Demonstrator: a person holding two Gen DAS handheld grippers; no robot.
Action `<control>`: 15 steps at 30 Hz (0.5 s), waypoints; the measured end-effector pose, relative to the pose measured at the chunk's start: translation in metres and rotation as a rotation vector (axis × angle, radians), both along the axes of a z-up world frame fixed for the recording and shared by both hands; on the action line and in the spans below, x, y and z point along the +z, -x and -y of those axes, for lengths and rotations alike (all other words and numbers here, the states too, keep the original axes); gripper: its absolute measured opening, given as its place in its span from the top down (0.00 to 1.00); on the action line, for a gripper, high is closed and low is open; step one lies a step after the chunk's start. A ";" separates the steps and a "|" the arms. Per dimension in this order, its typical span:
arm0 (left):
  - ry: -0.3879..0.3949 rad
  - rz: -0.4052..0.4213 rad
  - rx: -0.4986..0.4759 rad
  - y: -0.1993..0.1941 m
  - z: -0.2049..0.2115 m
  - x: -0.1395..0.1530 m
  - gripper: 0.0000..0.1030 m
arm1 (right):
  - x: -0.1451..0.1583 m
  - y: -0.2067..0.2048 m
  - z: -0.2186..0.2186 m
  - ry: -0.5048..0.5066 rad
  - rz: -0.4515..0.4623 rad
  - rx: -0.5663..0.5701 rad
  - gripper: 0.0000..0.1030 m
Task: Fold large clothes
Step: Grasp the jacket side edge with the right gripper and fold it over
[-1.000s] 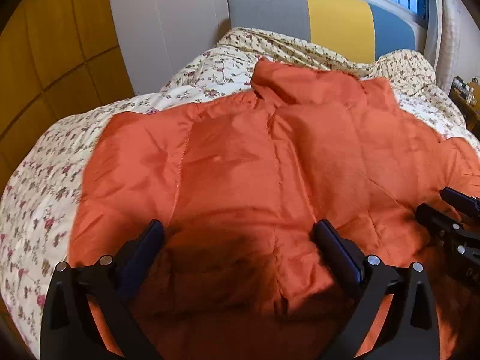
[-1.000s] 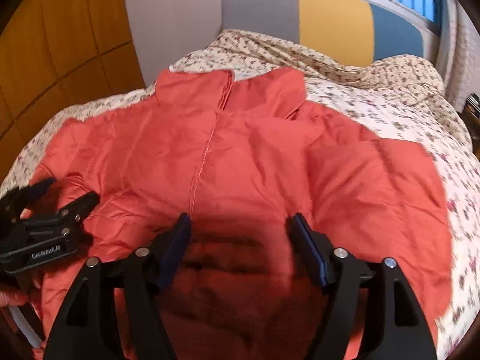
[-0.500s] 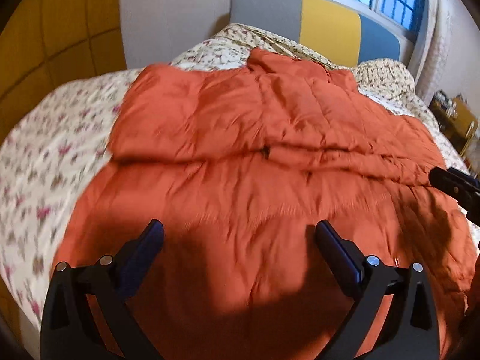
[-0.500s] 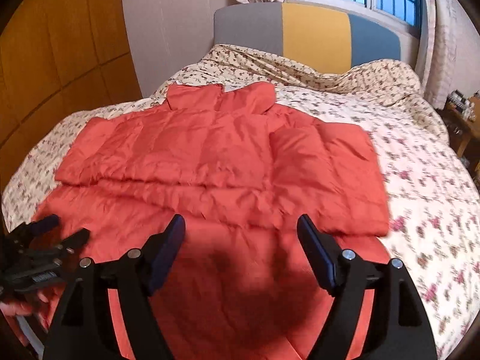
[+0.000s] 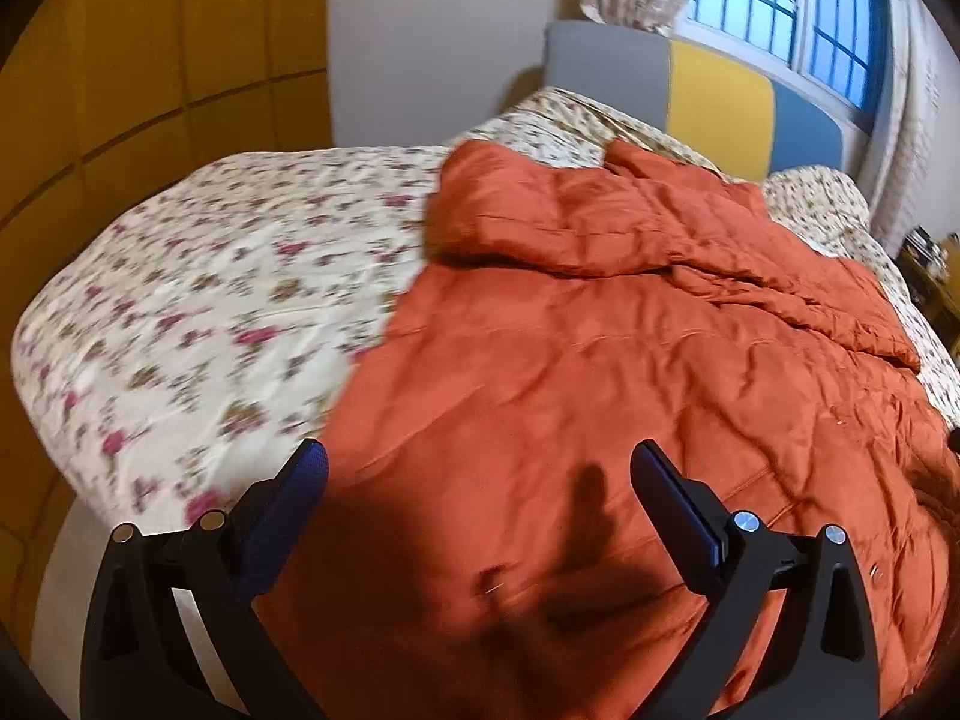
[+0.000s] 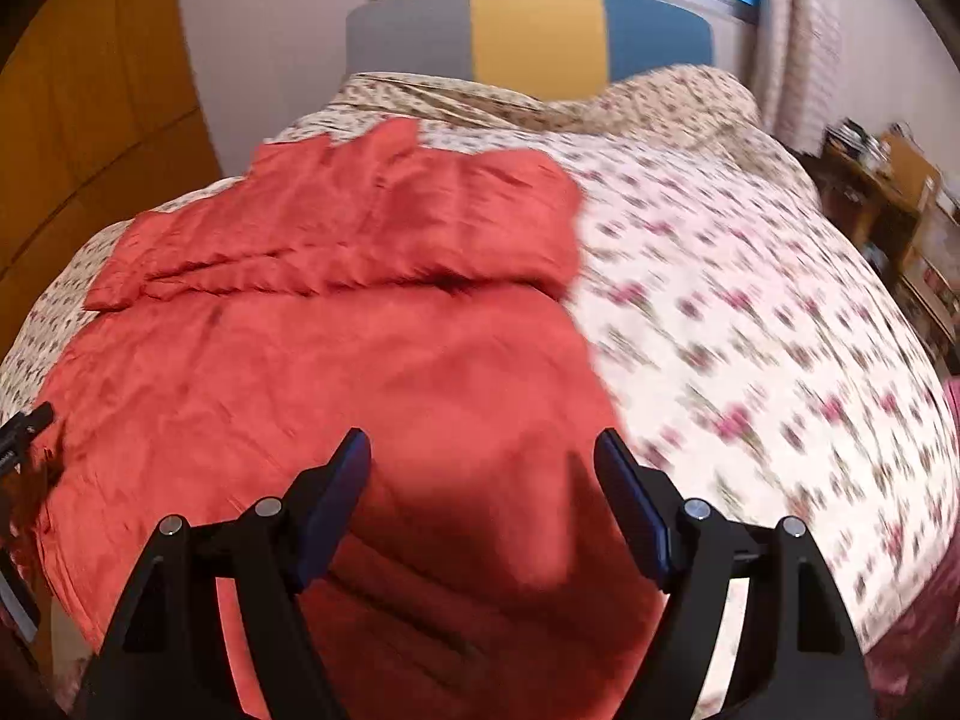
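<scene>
An orange padded jacket [image 5: 600, 348] lies spread on a floral bedspread [image 5: 198, 312], its upper part and sleeves doubled over across the body near the headboard. In the left wrist view my left gripper [image 5: 480, 468] hovers open above the jacket's near left hem, nothing between its blue pads. In the right wrist view the jacket [image 6: 312, 360] fills the left half, and my right gripper [image 6: 483, 450] stands open over its near right edge, holding nothing. The left gripper's tip [image 6: 27, 423] shows at that view's left border.
The bed's floral cover [image 6: 750, 330] stretches wide on both sides of the jacket. A grey, yellow and blue headboard [image 6: 528, 30] stands at the far end below a window [image 5: 792, 18]. A cluttered wooden side table [image 6: 882, 180] is at the right. Yellow wall panels [image 5: 120, 90] are at the left.
Both grippers have drawn back from the jacket toward the foot of the bed and apart, left one leftward, right one rightward. More of the jacket and bedspread shows now.
</scene>
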State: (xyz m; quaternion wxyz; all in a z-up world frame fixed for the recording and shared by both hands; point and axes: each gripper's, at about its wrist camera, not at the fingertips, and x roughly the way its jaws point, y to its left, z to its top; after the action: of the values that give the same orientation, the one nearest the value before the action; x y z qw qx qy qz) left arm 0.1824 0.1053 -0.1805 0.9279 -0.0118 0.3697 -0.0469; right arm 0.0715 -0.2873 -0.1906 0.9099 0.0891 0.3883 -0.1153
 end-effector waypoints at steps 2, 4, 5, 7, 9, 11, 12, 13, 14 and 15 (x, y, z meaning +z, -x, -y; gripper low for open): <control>0.005 -0.002 0.016 0.006 -0.010 -0.003 0.03 | -0.004 0.014 0.010 -0.028 -0.012 -0.021 0.26; 0.021 -0.011 0.026 0.013 -0.021 -0.008 0.03 | -0.006 0.028 0.019 -0.055 -0.021 -0.035 0.26; 0.033 -0.021 0.026 0.017 -0.026 -0.011 0.05 | -0.007 0.034 0.022 -0.063 -0.025 -0.039 0.26; 0.051 -0.031 0.011 0.025 -0.033 -0.017 0.11 | -0.009 0.047 0.026 -0.079 -0.033 -0.040 0.26; 0.063 -0.031 -0.008 0.034 -0.035 -0.021 0.12 | -0.013 0.055 0.027 -0.098 -0.042 -0.037 0.27; 0.050 -0.020 -0.040 0.044 -0.034 -0.023 0.12 | -0.017 0.063 0.028 -0.116 -0.056 -0.034 0.29; 0.031 -0.018 -0.057 0.048 -0.033 -0.025 0.12 | -0.019 0.064 0.028 -0.125 -0.060 -0.032 0.29; 0.021 -0.020 -0.068 0.050 -0.031 -0.026 0.12 | -0.021 0.068 0.028 -0.136 -0.064 -0.028 0.30; 0.016 -0.023 -0.079 0.052 -0.030 -0.027 0.12 | -0.023 0.071 0.027 -0.138 -0.066 -0.026 0.30; 0.015 -0.028 -0.087 0.054 -0.030 -0.029 0.12 | -0.024 0.075 0.027 -0.135 -0.073 -0.022 0.30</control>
State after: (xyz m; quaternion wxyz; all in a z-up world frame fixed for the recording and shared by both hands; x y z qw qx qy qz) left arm 0.1283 0.1357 -0.2091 0.9195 -0.0032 0.3825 -0.0900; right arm -0.0035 -0.3141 -0.2150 0.8859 0.1503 0.4269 -0.1019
